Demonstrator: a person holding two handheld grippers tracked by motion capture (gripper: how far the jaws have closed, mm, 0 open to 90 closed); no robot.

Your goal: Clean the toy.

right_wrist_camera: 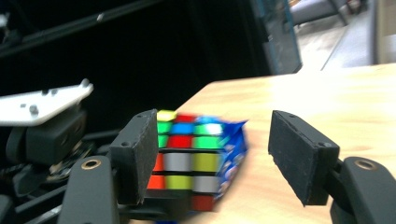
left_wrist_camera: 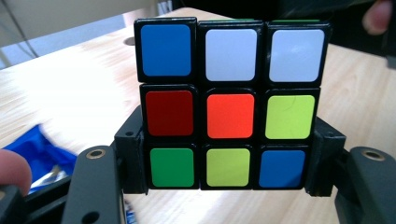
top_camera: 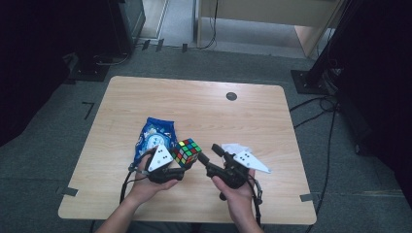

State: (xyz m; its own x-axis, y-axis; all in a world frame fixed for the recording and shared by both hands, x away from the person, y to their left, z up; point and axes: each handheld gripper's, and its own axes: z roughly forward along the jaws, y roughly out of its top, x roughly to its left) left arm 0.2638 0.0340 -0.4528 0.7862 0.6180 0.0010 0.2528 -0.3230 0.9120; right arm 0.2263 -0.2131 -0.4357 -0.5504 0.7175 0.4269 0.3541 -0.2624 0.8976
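Note:
A scrambled Rubik's cube is lifted a little above the wooden table, and my left gripper is shut on it. In the left gripper view the two jaws press on the sides of the bottom row of the cube, around my left gripper. My right gripper stands open just right of the cube, pointing toward it. In the right gripper view the cube lies beyond the jaws, and my right gripper has nothing between its pads.
A blue snack bag lies on the table behind the left hand. Something white and crumpled rests by the right gripper. A small dark round cap sits near the far edge. Cables and stands ring the table on the floor.

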